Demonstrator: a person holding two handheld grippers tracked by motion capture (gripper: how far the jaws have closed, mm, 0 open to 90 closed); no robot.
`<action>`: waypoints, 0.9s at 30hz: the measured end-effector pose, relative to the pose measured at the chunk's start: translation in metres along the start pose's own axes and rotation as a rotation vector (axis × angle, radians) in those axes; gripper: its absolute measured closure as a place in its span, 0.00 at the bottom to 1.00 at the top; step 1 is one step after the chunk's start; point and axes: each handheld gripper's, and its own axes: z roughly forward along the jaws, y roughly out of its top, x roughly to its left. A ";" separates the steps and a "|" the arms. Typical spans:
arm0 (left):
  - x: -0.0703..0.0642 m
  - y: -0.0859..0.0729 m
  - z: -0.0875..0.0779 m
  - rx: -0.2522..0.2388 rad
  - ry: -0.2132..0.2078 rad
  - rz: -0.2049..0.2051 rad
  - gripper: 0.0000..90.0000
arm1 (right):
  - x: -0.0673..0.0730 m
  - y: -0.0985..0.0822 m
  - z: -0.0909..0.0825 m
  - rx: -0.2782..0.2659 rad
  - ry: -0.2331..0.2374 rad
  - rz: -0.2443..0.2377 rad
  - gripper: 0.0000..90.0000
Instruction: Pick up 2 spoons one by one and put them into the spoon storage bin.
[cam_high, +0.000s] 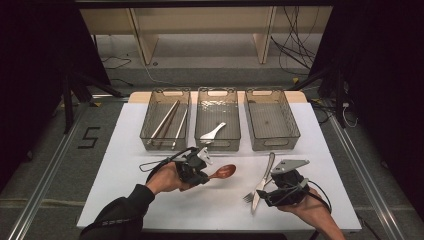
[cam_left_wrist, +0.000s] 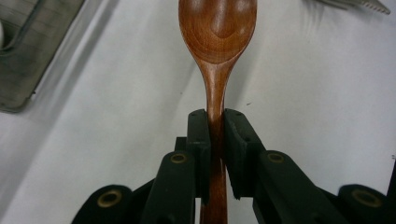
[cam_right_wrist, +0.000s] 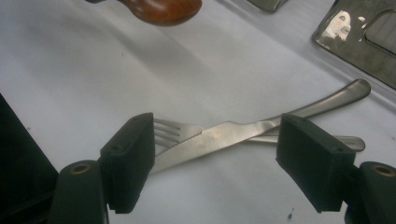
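A brown wooden spoon (cam_high: 223, 172) is held just above the white table, its bowl (cam_left_wrist: 217, 28) pointing away from my left gripper (cam_left_wrist: 215, 122). That gripper (cam_high: 200, 167) is shut on the spoon's handle. A steel knife (cam_high: 263, 181) lies crossed over a steel fork (cam_high: 248, 196) on the table at the right. My right gripper (cam_high: 272, 192) stands open, its jaws on either side of the crossed knife (cam_right_wrist: 219, 137) and fork (cam_right_wrist: 170, 130), without touching them. The spoon's bowl (cam_right_wrist: 163, 9) shows at the top of the right gripper view.
Three clear bins stand in a row at the table's far edge. The left bin (cam_high: 166, 119) holds chopsticks, the middle bin (cam_high: 217, 119) a white spoon (cam_high: 213, 131), and the right bin (cam_high: 271, 119) nothing visible. The white table top (cam_high: 220, 210) ends near the person's forearms.
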 end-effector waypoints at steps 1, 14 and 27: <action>0.001 0.000 -0.001 -0.005 0.001 -0.001 0.89 | 0.000 0.000 0.000 -0.002 0.000 0.002 0.32; 0.011 0.009 -0.016 -0.088 0.025 -0.051 0.89 | -0.001 0.000 0.000 -0.003 0.001 0.003 0.32; 0.033 0.030 -0.043 -0.211 0.068 -0.110 0.89 | -0.001 0.000 -0.001 -0.005 0.002 0.009 0.32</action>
